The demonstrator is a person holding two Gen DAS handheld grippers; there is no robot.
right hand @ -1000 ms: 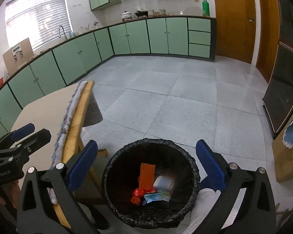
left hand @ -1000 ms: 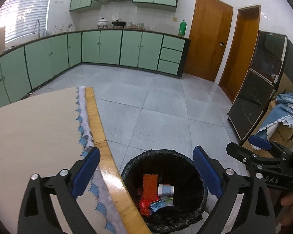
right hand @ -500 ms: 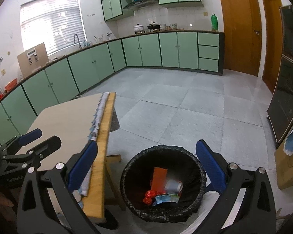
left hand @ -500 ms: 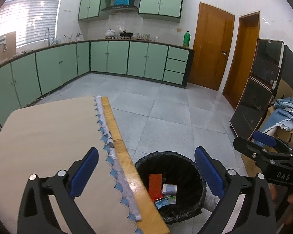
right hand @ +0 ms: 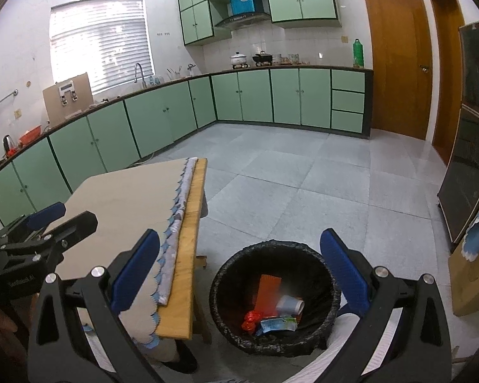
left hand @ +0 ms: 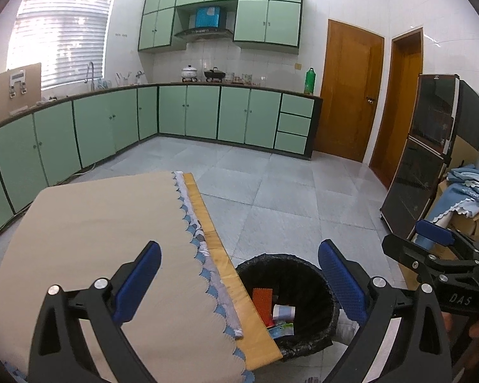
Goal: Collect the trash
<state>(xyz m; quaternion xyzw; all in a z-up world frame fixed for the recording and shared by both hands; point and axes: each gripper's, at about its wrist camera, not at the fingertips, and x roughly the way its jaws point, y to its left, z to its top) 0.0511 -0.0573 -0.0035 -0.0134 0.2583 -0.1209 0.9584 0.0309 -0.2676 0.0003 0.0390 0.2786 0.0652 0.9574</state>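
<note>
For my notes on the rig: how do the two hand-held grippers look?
Both the left hand-held gripper and the right hand-held gripper have black frames with silver bolts and blue textured finger pads. White lettering marks each body.

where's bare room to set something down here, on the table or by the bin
The beige cloth covering the table is bare from its scalloped edge across to its far side. The floor beyond the bin is open up to the green cabinets. It is crowded only inside the bin, with an orange card, cup and wrappers.
</note>
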